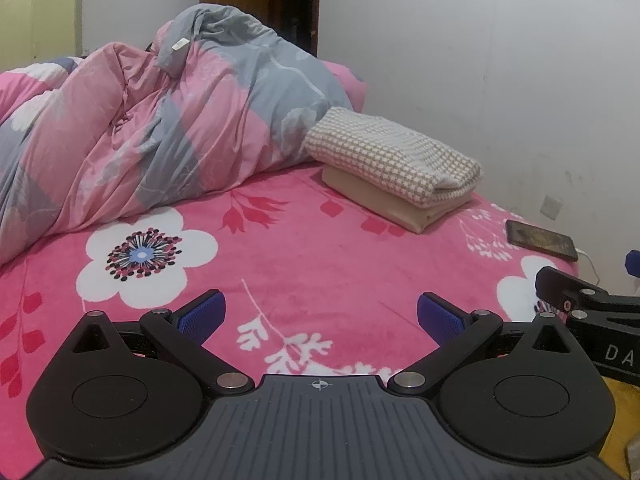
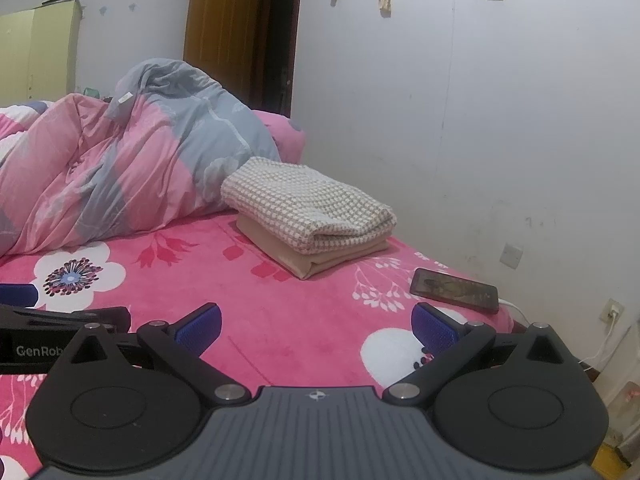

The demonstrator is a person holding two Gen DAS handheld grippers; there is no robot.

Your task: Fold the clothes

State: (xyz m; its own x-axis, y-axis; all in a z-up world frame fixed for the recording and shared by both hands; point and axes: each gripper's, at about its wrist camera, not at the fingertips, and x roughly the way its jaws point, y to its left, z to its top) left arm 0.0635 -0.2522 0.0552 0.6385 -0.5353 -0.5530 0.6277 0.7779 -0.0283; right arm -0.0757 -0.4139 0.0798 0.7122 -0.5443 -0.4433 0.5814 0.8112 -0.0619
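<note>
At the bottom of the left wrist view the left gripper (image 1: 320, 316) hangs low over the bed, its two blue fingers spread wide with nothing between them; at the bottom of the right wrist view the right gripper (image 2: 316, 324) is the same, wide apart and empty; each one peeks into the side of the other's view, so they sit side by side. Under them is the pink flower sheet (image 1: 304, 248), bare in the middle of the frame. A bit further, at the right, a dark phone (image 2: 454, 290) lies flat with a white wire near it. Past the middle, a little right, sits the stack of clothes; the checked cloth (image 1: 392, 152) is folded on top of the tan cloth (image 1: 384, 204), and both look neat. Behind, in the upper left, the big pink and grey quilt (image 1: 160, 120) is in a rumpled heap, touching the stack. I think the folding looks done for these two, and no loose clothes show; the next move likely calls for finding another piece, and I cannot tell where one is.
</note>
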